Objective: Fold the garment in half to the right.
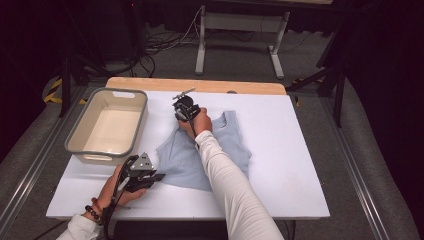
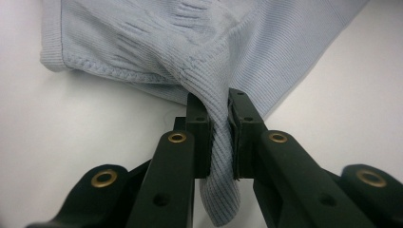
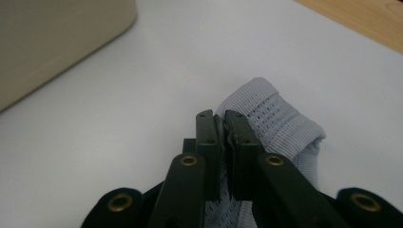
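1. High view is showing one pale blue knitted top (image 1: 220, 152) lying spread on the white table (image 1: 290, 165), just right of one beige plastic bin (image 1: 80, 137) with rounded corners and handle cut-outs.
2. Two grippers are working it: the left gripper (image 1: 152, 178) is sitting at the top's near left corner, and the right gripper (image 1: 186, 117) is reaching to its far left shoulder strap.
3. Left gripper view is giving us the two black jaws clamping a bunched fold of the ribbed knit (image 2: 218, 142), the fabric puckering into creases above them and a tail hanging below.
4. Right gripper view is showing its two jaws pressing together on the strap's banded edge (image 3: 266, 118), an open mesh weave showing beside the smooth ribbed band.
5. Four brass-coloured rivets are glinting on each gripper's matt black arms.
6. One strip of bare wood (image 1: 200, 84) is running along the table's far edge.
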Tool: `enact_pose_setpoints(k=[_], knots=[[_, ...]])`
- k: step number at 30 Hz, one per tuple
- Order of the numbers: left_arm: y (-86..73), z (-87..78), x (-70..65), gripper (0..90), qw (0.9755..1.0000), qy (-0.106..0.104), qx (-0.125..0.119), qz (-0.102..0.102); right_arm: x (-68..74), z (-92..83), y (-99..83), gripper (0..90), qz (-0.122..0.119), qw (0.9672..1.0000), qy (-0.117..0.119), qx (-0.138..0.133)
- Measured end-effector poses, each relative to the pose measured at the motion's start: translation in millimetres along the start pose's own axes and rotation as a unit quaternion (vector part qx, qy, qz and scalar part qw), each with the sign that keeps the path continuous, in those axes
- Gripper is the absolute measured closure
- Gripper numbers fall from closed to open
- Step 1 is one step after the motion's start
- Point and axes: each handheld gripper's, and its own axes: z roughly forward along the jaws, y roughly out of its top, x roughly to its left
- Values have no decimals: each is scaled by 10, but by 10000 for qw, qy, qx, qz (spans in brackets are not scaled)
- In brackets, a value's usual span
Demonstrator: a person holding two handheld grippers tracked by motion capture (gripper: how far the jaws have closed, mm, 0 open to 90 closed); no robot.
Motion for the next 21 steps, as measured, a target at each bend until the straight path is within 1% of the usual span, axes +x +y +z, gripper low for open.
enact_pose_setpoints(k=[3, 5, 7, 8, 9, 12, 13, 15, 17, 19, 21], knots=[[-14, -44, -6, 810, 10000, 53, -46, 2, 32, -36, 53, 853, -50, 9999, 49, -86], [-19, -72, -7, 806, 9999, 72, -148, -25, 51, -68, 90, 853, -39, 9998, 97, -159], [-15, -96, -7, 801, 9998, 157, -154, -26, 62, -103, 127, 853, -87, 9997, 106, -215], [-16, -108, -6, 800, 9997, 167, -165, -34, 62, -130, 150, 853, -83, 9995, 107, -273], [-16, -122, -2, 799, 9997, 192, -152, 6, 60, -152, 167, 853, -62, 9994, 135, -303], [-19, -154, 2, 801, 9996, 228, -147, 41, 67, -189, 201, 853, -53, 9991, 169, -380], [-19, -161, 4, 802, 9996, 220, -139, 53, 77, -191, 205, 853, -42, 9990, 177, -413], [-19, -162, -5, 804, 9997, 217, -116, 79, 102, -179, 204, 853, -96, 9990, 157, -406], [-21, -154, -16, 805, 9996, 232, -71, 130, 128, -161, 197, 853, -87, 9990, 184, -400], [-27, -151, -13, 805, 9996, 237, -109, 95, 139, -147, 191, 853, -98, 9990, 175, -403], [-31, -162, -12, 804, 9992, 333, -200, 118, 141, -146, 189, 853, -111, 9988, 149, -445]])
